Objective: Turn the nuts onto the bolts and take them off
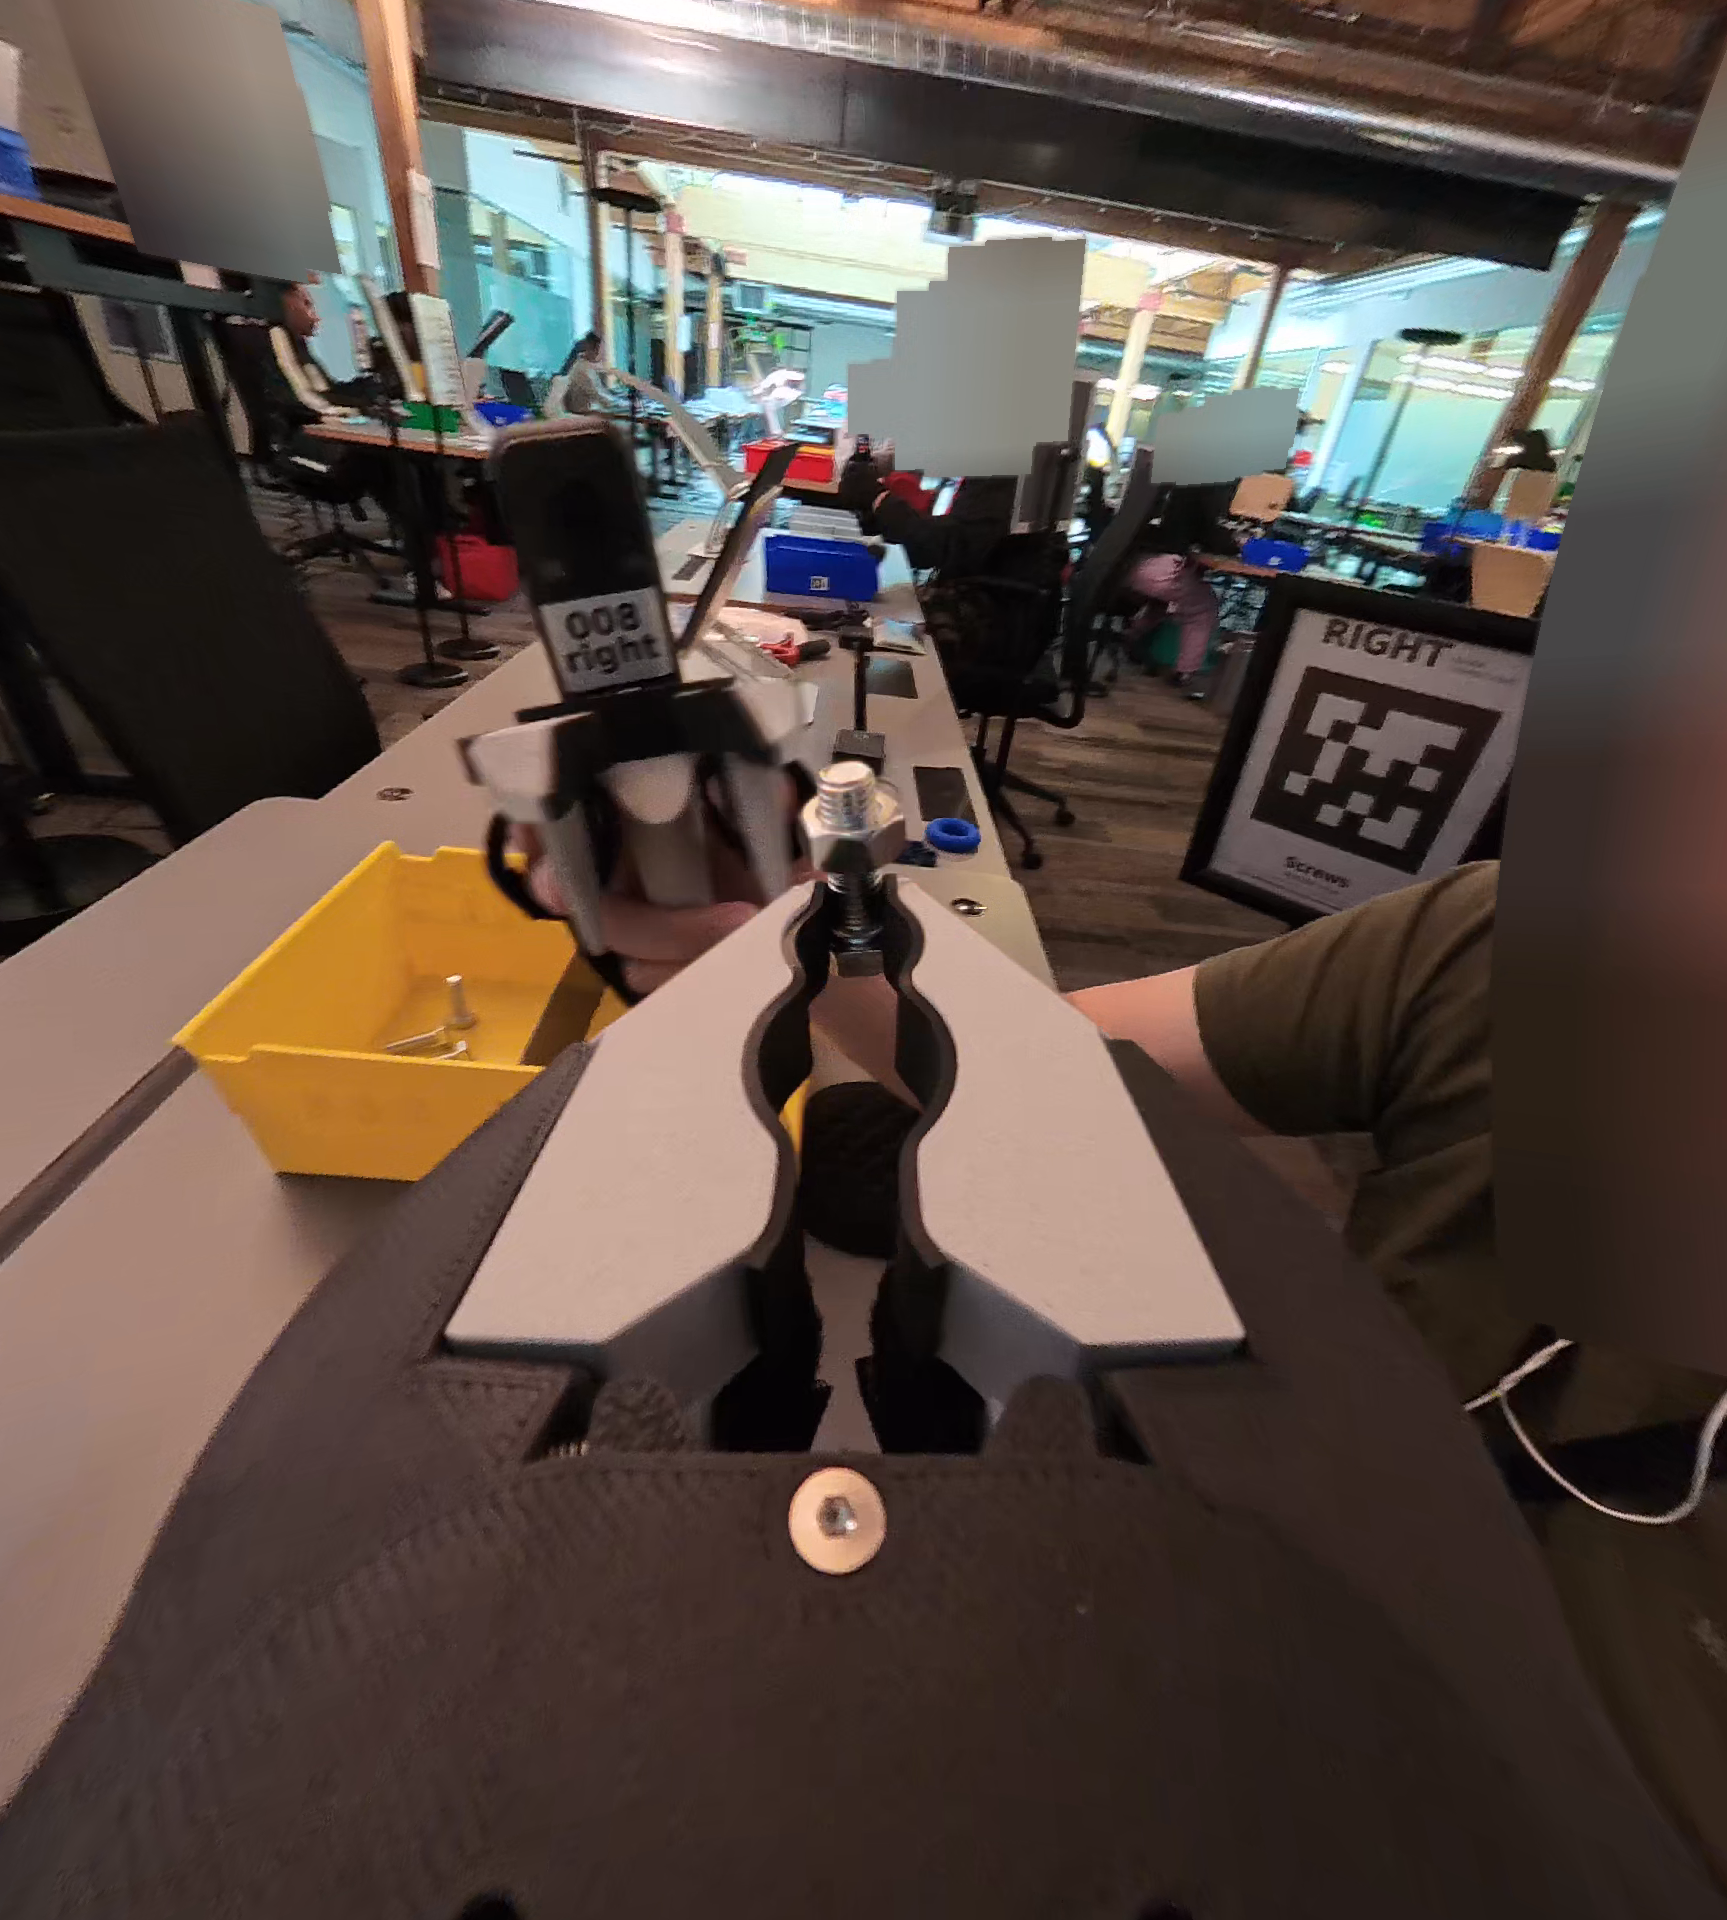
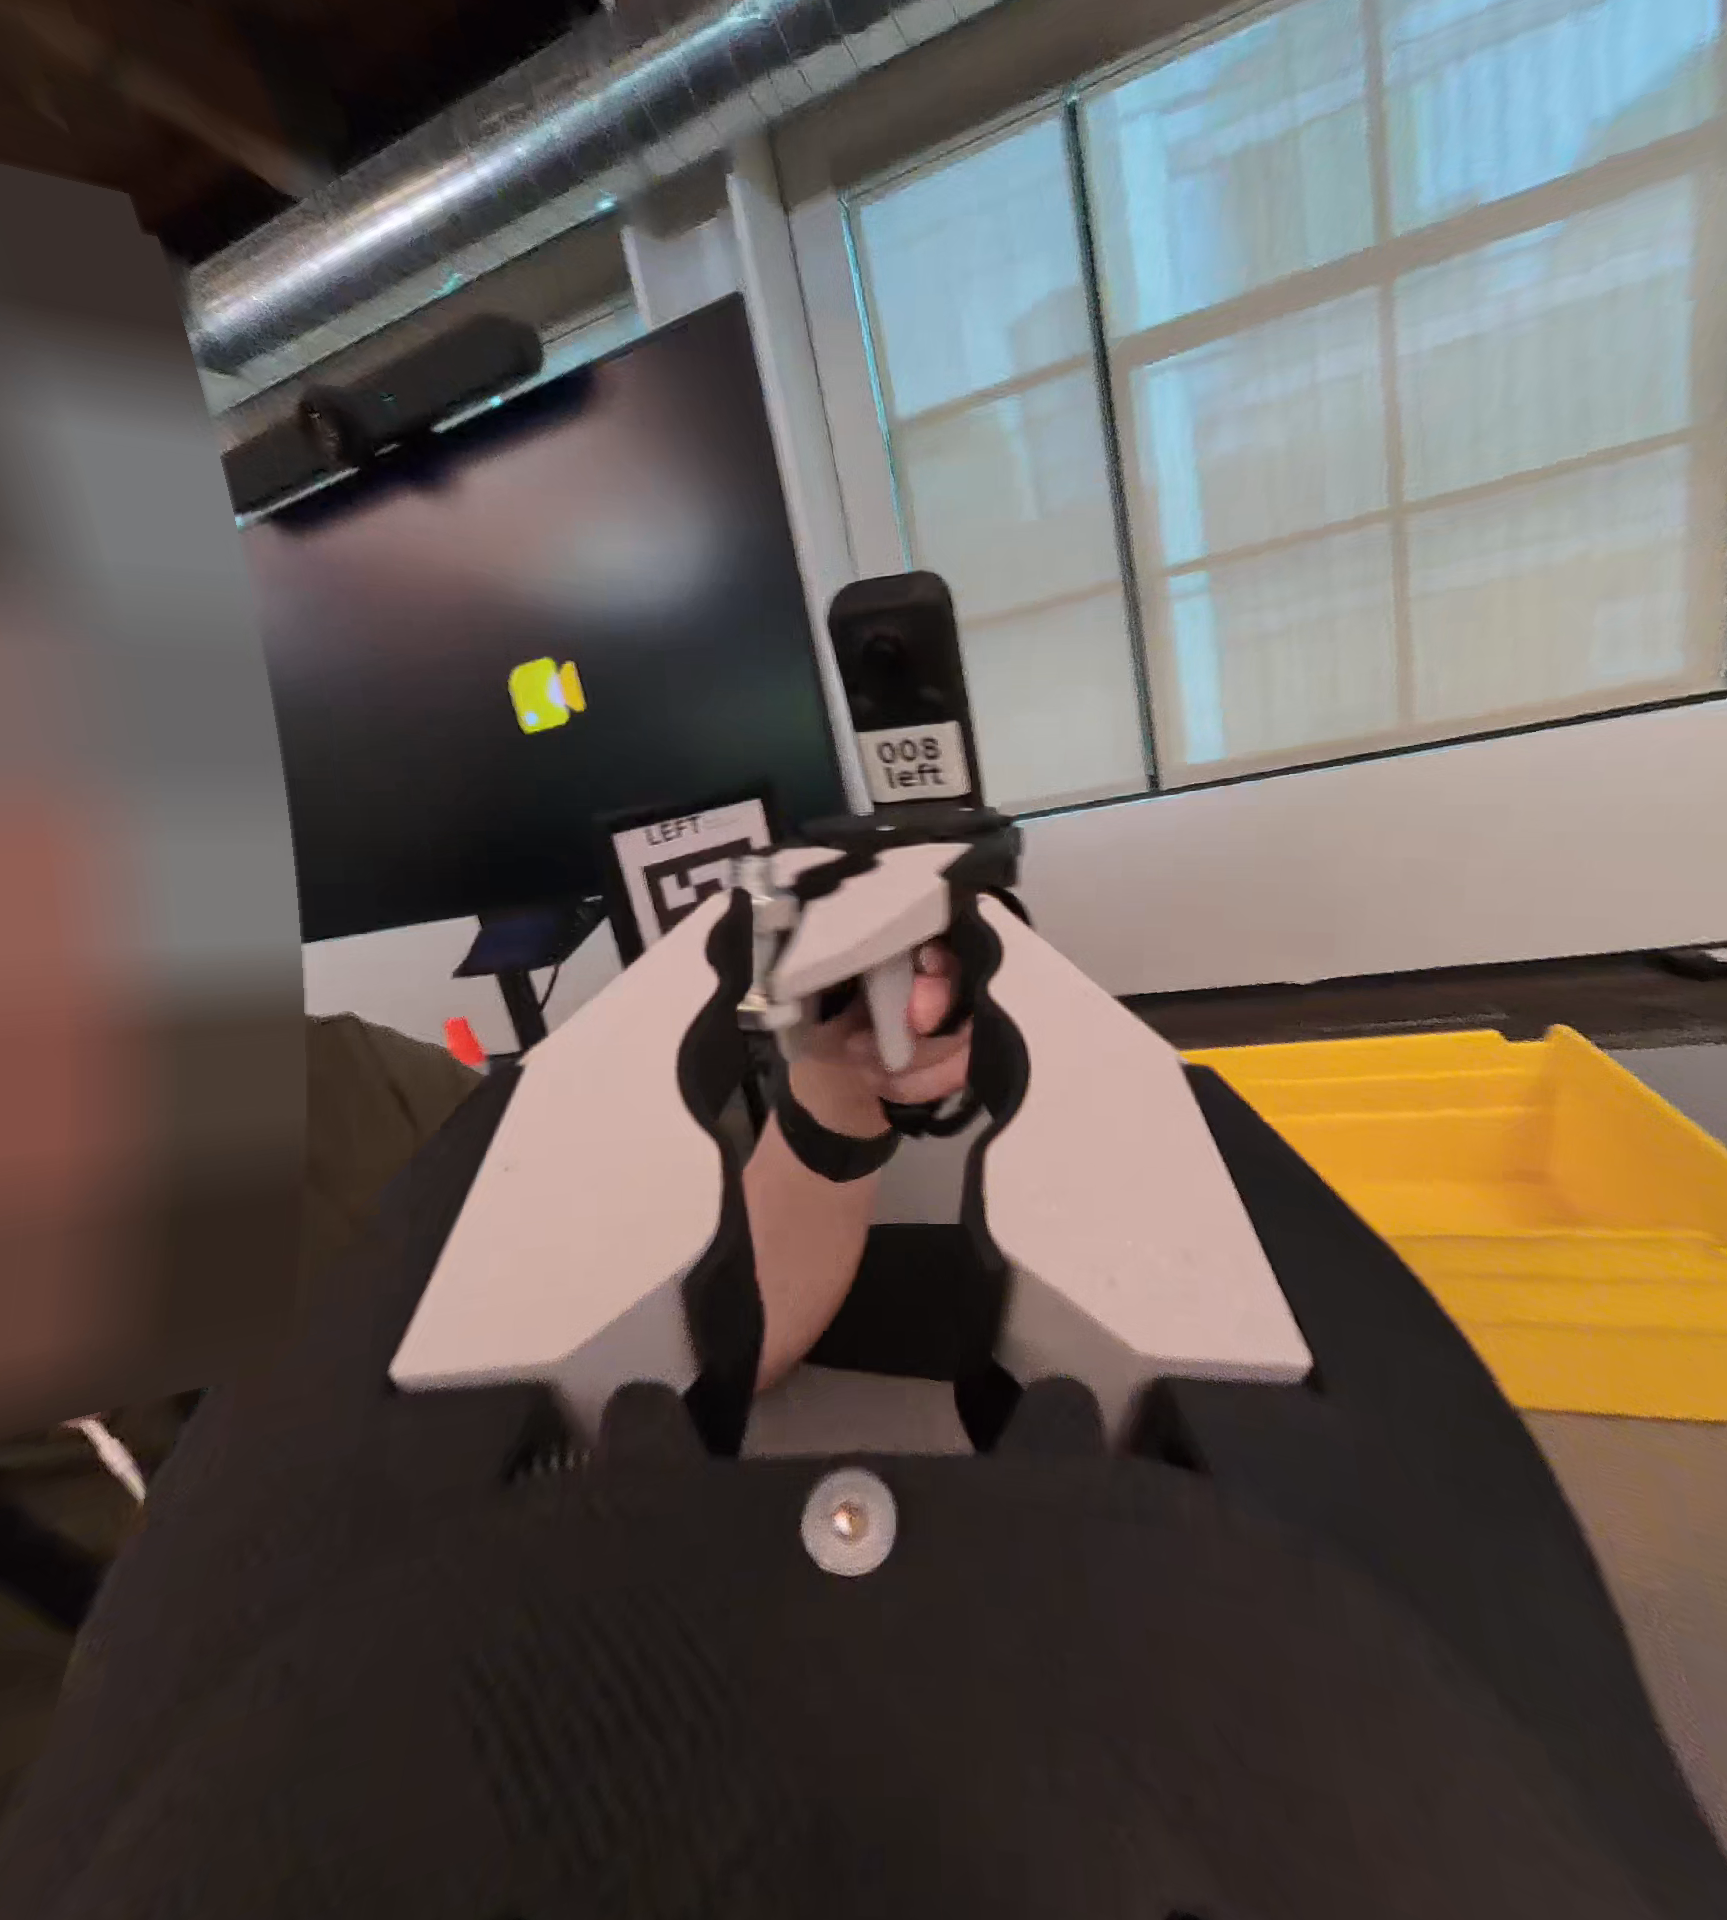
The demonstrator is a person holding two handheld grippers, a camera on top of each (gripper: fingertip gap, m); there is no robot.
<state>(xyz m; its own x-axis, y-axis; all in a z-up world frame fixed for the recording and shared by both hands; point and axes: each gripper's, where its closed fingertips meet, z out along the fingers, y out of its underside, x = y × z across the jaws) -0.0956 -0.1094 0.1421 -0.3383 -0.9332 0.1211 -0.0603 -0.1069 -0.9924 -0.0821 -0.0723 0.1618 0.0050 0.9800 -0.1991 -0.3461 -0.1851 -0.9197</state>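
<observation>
Yellow bin (image 1: 339,1049) sits leftmost on our table (image 1: 38,1101); our right gripper (image 2: 851,997) hovers spread and empty, beside the bolt (image 1: 846,831) with its nut (image 1: 851,837), clamped upright in our left gripper (image 1: 854,914).

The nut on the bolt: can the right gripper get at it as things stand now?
Probably yes. The nut sits on the bolt above the left gripper, which is shut on the bolt below it. The right gripper is open, and nothing visible blocks the nut.

nut (image 1: 851,836) on bolt (image 1: 851,883), bin (image 1: 319,1081) left, loose bolts (image 1: 433,1034) inside
</observation>
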